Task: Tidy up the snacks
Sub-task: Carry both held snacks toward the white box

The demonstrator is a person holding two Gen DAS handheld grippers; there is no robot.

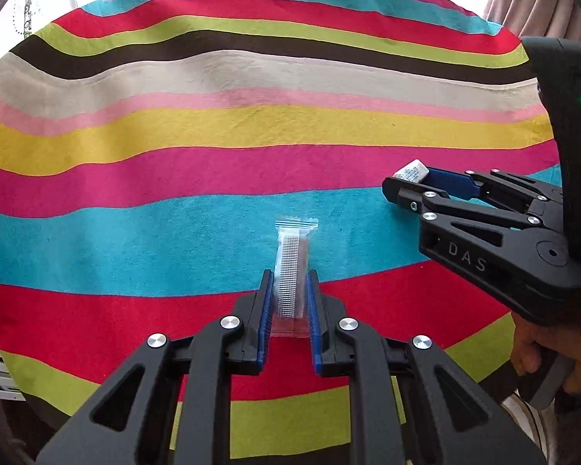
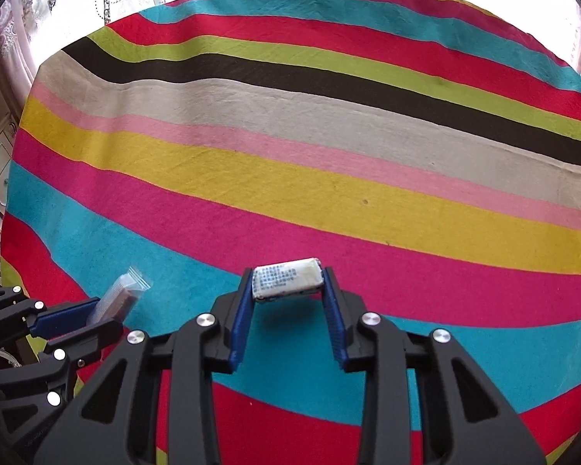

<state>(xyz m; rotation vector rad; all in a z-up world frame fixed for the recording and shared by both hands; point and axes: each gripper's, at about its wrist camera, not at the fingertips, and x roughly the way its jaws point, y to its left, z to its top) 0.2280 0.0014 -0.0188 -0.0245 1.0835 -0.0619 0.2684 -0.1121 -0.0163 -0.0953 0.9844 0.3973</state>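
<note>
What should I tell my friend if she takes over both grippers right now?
Left gripper: shut on a long clear-wrapped snack bar, held up above the striped cloth.
Right gripper: shut on a small white wrapped candy at its fingertips, also above the cloth.
Where things are: both snacks are in the grippers; none lie on the cloth in view.
Done: both snacks are picked up.
Left: put each one where it belongs. No box or tray shows in either view, so she must look around first.
</note>
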